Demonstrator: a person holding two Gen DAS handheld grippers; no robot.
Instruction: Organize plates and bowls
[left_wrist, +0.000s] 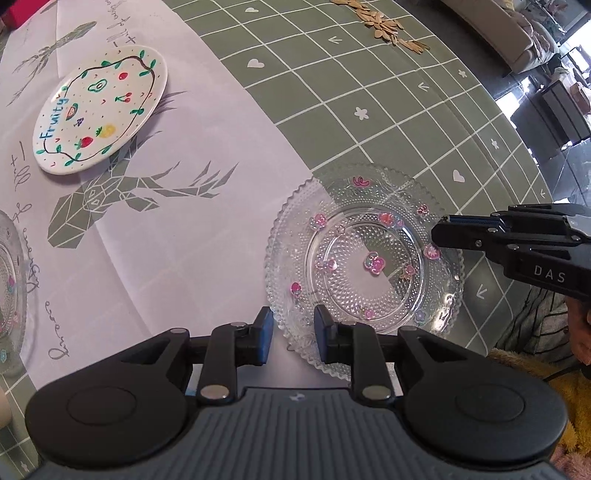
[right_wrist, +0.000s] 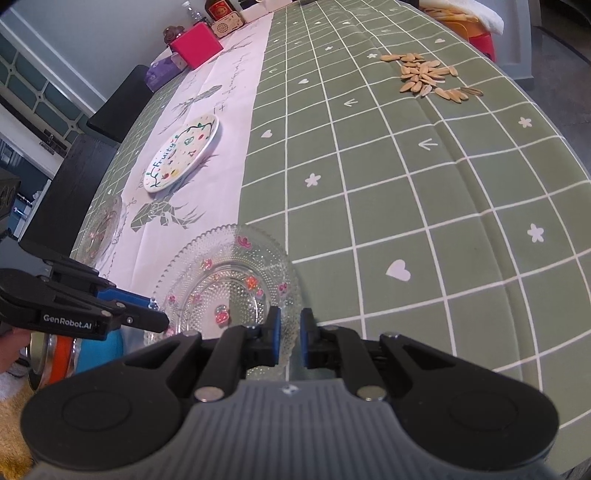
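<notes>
Desk (right_wrist: 424, 192): we see green grid cloth, white runner.
Cut off: second glass plate (left_wrist: 9, 291).
Nearby: seeds (right_wrist: 428, 75), Fruity plate (left_wrist: 99, 110).
Left claw (left_wrist: 293, 334): apart, straddling glass plate (left_wrist: 365, 262) rim.
Right claw (right_wrist: 290, 341): clamped on glass plate.

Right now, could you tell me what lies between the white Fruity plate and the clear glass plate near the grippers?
No dish: only the pale table runner with its printed deer lies between the Fruity plate and the glass plate, clearest in the left wrist view.

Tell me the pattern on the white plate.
Fruit drawings, a leafy vine and "Fruity" on the white plate; clearest in left wrist view.
</notes>
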